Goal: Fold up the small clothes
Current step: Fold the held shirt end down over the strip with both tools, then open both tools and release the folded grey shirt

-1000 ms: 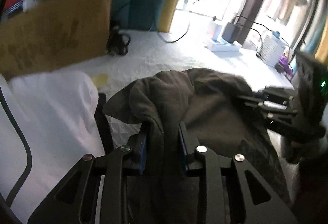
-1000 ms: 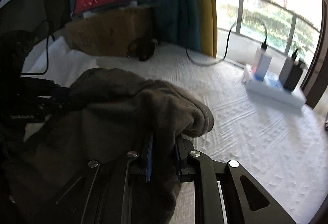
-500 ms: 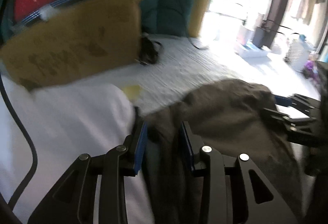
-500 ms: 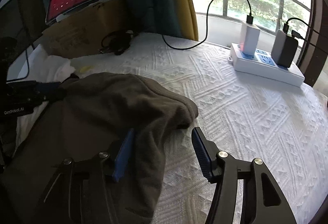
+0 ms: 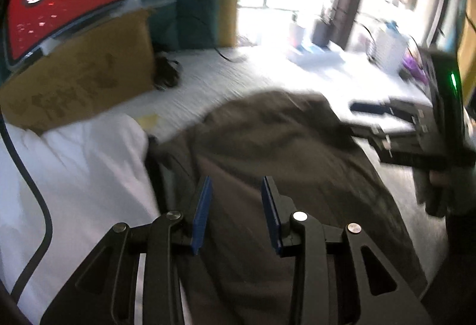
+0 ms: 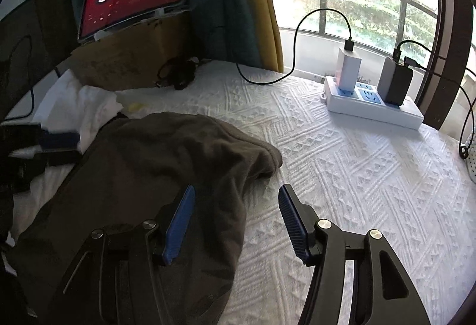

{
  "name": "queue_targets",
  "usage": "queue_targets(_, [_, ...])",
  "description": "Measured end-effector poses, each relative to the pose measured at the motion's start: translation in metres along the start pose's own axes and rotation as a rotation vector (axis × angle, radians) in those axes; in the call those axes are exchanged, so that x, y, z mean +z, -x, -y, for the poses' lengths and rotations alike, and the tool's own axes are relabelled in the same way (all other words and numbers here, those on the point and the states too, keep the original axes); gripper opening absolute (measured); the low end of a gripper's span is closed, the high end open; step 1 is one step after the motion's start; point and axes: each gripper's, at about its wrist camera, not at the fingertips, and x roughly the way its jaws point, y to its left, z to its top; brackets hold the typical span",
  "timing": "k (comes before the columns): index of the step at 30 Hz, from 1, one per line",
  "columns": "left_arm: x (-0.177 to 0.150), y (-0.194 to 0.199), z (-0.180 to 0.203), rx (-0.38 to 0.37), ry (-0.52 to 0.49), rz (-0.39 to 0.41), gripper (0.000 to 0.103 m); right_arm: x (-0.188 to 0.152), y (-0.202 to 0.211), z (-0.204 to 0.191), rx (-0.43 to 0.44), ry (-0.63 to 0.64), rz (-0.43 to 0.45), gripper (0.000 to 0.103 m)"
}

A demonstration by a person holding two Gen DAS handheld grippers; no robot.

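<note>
While both jaw pairs have just opened, left hand-held gripper (image 5: 236,212) narrowly parted and right hand-held gripper (image 6: 236,223) wide above dark garment (image 6: 154,164), neither gripping, power strip (image 6: 374,107) sharp only in right view.

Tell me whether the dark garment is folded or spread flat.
Folded, loosely: the dark garment lies doubled over itself on the white bedspread, its far edge a thick rounded fold. It is rumpled, not flat.

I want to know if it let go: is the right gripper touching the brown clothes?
Apart. In the right wrist view the right gripper has just been opening, and its blue pads stand clear above the brown garment.
</note>
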Motion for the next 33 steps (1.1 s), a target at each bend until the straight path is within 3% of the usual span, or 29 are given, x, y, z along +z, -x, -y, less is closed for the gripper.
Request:
queue_targets(6, [-0.03,-0.008,0.012,0.052,-0.027,-0.072,0.034,-0.013,0.011,-0.01,0.012,0.008,-0.018,0.061])
queue_targets(12, [-0.046,-0.003,-0.003,0.08,0.025,-0.052,0.044,-0.033,0.018,-0.028,0.036,0.024,-0.043,0.061])
queue_targets(22, [-0.059,0.004,-0.005,0.087,0.046,-0.019,0.044,-0.064,0.024,-0.042,-0.027,0.043,-0.094,0.065])
queue_targets(28, [-0.065,0.016,-0.001,0.144,0.031,-0.03,0.044,-0.076,0.033,-0.033,-0.06,0.016,-0.09,0.069])
queue_targets(31, [-0.069,0.028,0.002,0.118,0.046,-0.021,0.044,-0.08,0.04,-0.031,-0.068,0.009,-0.086,0.069])
queue_targets(33, [-0.072,0.041,0.005,0.051,0.075,-0.001,0.044,-0.083,0.046,-0.03,-0.059,-0.003,-0.081,0.069])
